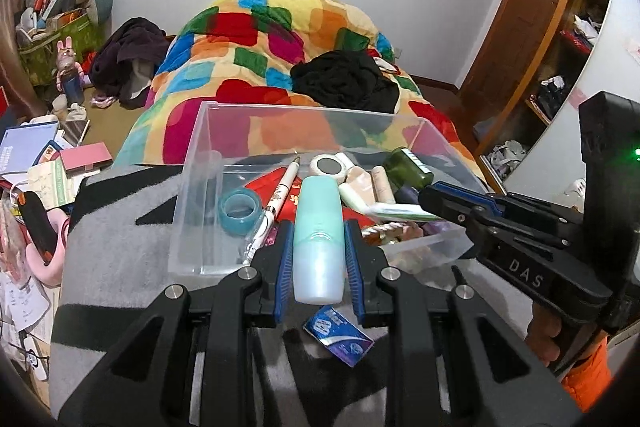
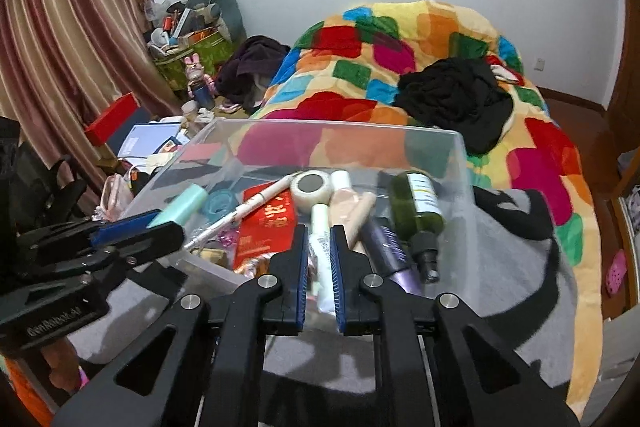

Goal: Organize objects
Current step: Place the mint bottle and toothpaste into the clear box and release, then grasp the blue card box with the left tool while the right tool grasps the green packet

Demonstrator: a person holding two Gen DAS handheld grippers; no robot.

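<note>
A clear plastic bin [image 1: 192,163] [image 2: 464,155] stands on a grey and black blanket. My left gripper [image 1: 318,227] is shut on a mint green bottle [image 1: 318,239] and holds it over the bin's near wall; it shows at the left in the right wrist view [image 2: 182,205]. My right gripper [image 2: 320,233] is shut on a white and green tube [image 2: 322,259] over the bin; it also shows in the left wrist view [image 1: 434,201]. In the bin lie a teal tape ring [image 1: 239,213], a white pen [image 1: 280,195], a red packet [image 2: 266,227], a dark green bottle [image 2: 416,207] and other tubes.
A blue sachet [image 1: 338,337] lies on the blanket under my left gripper. A bed with a colourful quilt [image 1: 280,39] and black clothes [image 1: 344,79] lies behind the bin. Books and papers [image 1: 36,163] clutter the floor at left. A wooden shelf [image 1: 560,39] stands at right.
</note>
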